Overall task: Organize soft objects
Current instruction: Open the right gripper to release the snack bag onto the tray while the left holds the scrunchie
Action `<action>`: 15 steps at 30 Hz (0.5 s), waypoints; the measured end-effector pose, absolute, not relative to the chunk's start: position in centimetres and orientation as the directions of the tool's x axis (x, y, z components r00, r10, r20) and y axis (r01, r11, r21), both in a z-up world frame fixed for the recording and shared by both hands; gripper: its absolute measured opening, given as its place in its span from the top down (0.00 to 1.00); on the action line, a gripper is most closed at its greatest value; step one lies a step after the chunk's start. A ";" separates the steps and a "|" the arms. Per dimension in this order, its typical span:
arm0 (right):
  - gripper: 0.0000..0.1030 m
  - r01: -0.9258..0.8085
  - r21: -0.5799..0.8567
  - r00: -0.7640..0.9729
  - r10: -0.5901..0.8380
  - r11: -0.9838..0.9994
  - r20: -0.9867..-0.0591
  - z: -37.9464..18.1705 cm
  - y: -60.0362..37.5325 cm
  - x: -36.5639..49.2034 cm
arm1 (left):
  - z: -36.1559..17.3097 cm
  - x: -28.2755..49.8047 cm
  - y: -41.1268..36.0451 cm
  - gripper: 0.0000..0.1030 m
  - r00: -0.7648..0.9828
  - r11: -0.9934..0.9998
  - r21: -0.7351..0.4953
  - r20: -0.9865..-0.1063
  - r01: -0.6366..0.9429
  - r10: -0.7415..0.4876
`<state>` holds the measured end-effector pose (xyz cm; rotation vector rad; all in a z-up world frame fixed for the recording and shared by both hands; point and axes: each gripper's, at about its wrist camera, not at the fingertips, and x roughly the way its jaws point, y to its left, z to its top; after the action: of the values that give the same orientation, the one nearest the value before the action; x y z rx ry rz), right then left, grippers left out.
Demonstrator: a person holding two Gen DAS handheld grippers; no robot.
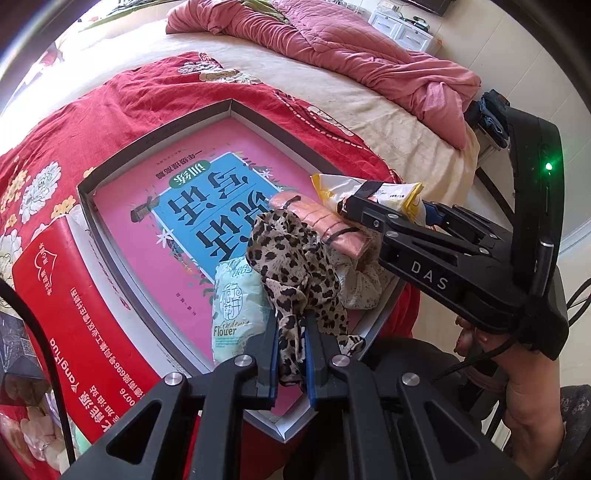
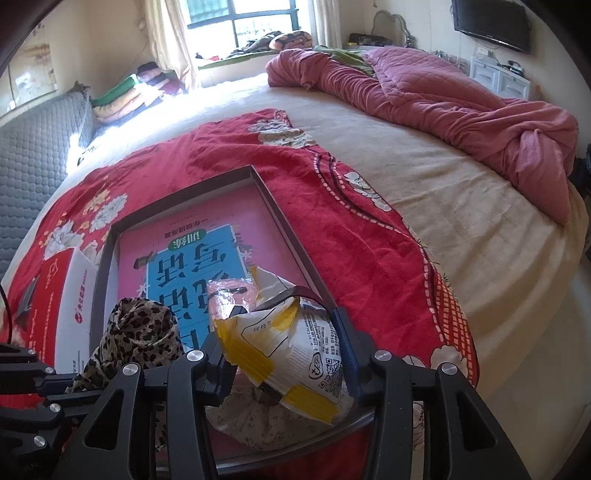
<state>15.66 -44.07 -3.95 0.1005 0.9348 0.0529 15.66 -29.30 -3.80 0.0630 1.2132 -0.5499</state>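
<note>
This is a bedroom in a home. A wide bed (image 2: 443, 206) fills most of both views, with a cream sheet, a red flowered cover (image 2: 229, 155) and a rumpled pink quilt (image 2: 424, 85) pushed toward its far side. A curtained window (image 2: 243, 22) lets daylight in over a sill heaped with cushions. Folded blankets (image 2: 129, 92) are stacked by a grey padded headboard (image 2: 40, 140). A flat television (image 2: 493, 24) hangs on the wall above a small white drawer unit (image 2: 498, 79).
</note>
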 end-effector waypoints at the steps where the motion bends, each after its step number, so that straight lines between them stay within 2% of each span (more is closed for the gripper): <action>1: 0.52 -0.002 0.110 0.591 0.090 0.994 -0.802 -4.0 -44.1 15.7 | -3.8 15.7 -29.3 0.89 0.236 0.869 -0.240 -0.900 0.434 -0.366; 7: 0.51 -0.010 0.115 0.582 0.100 0.993 -0.807 -4.0 -44.0 15.5 | -3.9 15.8 -29.4 0.89 0.235 0.869 -0.238 -0.901 0.434 -0.364; 11: 0.44 -0.016 0.122 0.584 0.109 0.992 -0.804 -3.8 -43.9 15.3 | -3.9 15.8 -29.4 0.89 0.234 0.870 -0.239 -0.902 0.431 -0.364; 15: 0.43 -0.004 0.133 0.589 0.110 0.991 -0.801 -3.6 -44.1 15.0 | -4.0 15.8 -29.3 0.89 0.232 0.870 -0.239 -0.903 0.430 -0.363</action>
<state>15.04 -44.12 -3.56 0.1214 0.9393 0.0669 15.81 -29.32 -3.96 0.0642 1.2206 -0.5454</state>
